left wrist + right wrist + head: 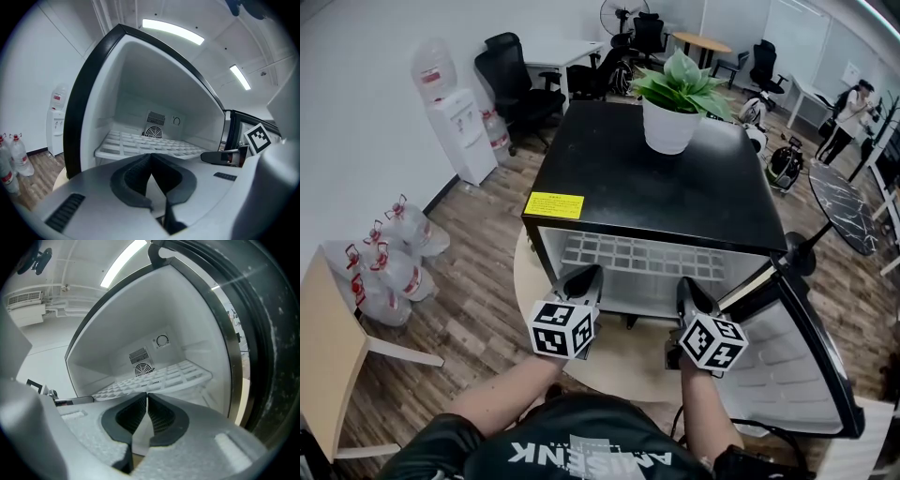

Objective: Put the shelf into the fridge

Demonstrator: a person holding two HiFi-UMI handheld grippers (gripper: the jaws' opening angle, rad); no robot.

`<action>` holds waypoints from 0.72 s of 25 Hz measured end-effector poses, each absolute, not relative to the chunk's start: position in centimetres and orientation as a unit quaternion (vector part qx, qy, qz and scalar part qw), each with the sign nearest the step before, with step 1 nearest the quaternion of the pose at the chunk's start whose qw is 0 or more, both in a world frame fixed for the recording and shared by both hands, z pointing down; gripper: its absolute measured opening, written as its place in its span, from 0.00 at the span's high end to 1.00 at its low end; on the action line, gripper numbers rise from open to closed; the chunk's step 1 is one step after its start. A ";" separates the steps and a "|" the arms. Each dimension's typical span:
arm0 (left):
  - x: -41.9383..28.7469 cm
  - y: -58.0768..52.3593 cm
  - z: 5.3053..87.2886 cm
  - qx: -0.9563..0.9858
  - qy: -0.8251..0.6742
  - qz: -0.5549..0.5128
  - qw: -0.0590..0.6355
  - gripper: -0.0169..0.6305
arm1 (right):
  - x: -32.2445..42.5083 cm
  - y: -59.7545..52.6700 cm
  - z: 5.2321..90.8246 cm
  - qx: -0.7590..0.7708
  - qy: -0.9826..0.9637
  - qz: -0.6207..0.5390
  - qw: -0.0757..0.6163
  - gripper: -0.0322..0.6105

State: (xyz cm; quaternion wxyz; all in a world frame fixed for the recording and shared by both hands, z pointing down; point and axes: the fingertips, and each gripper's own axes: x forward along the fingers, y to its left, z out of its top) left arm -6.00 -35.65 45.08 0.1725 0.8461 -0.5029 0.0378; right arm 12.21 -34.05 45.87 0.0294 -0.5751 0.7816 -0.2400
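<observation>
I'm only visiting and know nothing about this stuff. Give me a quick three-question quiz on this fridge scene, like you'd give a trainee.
1. True or false: the door of the fridge stands open.
2. What stands on top of the fridge? A) a potted plant B) a kettle C) a stack of books
3. Fill in the missing word: the white shelf lies ___ the fridge.

Key: 1 true; 2 A; 3 inside
</observation>
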 end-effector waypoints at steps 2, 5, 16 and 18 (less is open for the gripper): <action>-6.0 -35.8 45.0 0.847 -0.502 0.036 0.171 0.97 | 12.2 -34.3 45.9 -0.576 0.781 -0.240 0.028 0.92; -6.3 -35.9 44.8 0.846 -0.507 0.030 0.162 0.97 | 12.2 -34.9 45.9 -0.577 0.781 -0.238 0.027 0.92; -6.7 -34.6 43.8 0.859 -0.487 0.016 0.159 0.97 | 12.3 -35.7 46.1 -0.589 0.780 -0.213 0.003 0.92; -6.5 -34.1 43.5 0.866 -0.474 0.010 0.162 0.97 | 12.2 -35.6 46.0 -0.592 0.779 -0.207 0.001 0.92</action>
